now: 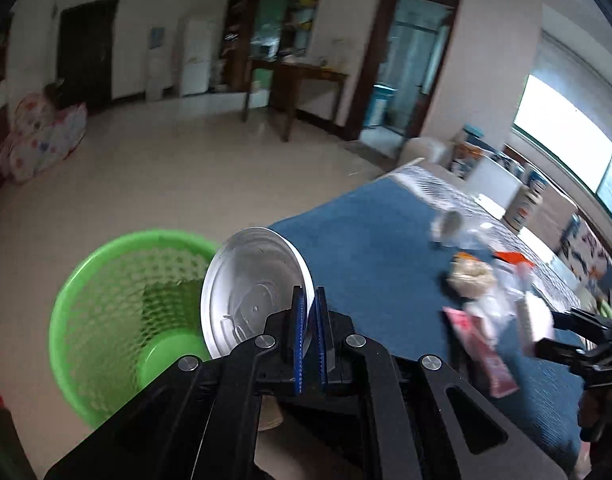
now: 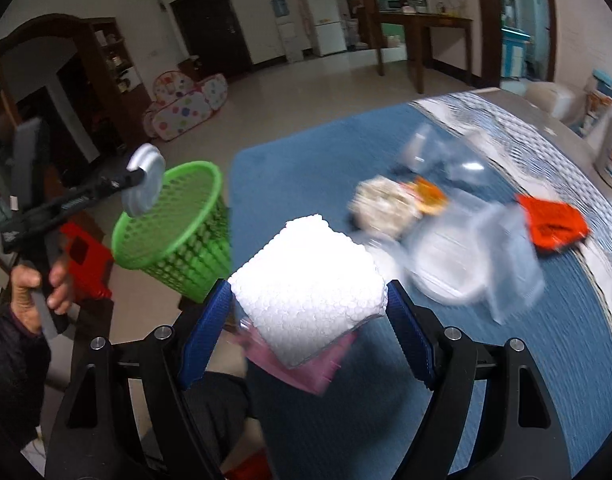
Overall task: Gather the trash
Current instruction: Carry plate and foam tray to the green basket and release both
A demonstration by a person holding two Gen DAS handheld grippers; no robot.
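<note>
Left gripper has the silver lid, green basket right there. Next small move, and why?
Probably carry the left gripper slightly further over the green basket and open it. It is shut on the silver lid, which the right wrist view shows hanging near the basket's rim, not clearly over the opening. The right gripper brackets a white foam block, which can follow.

Setting: a home, open living and dining room. Evidence: pale tiled floor [image 2: 306, 92]; white refrigerator [image 2: 323, 18] and water dispenser [image 2: 284, 28] at upper centre; dark wooden dining table [image 2: 425, 26] upper right; polka-dot play tent [image 2: 186, 104] at left; dark entrance door [image 2: 212, 26]; curtained window [image 1: 561, 148] at right.
</note>
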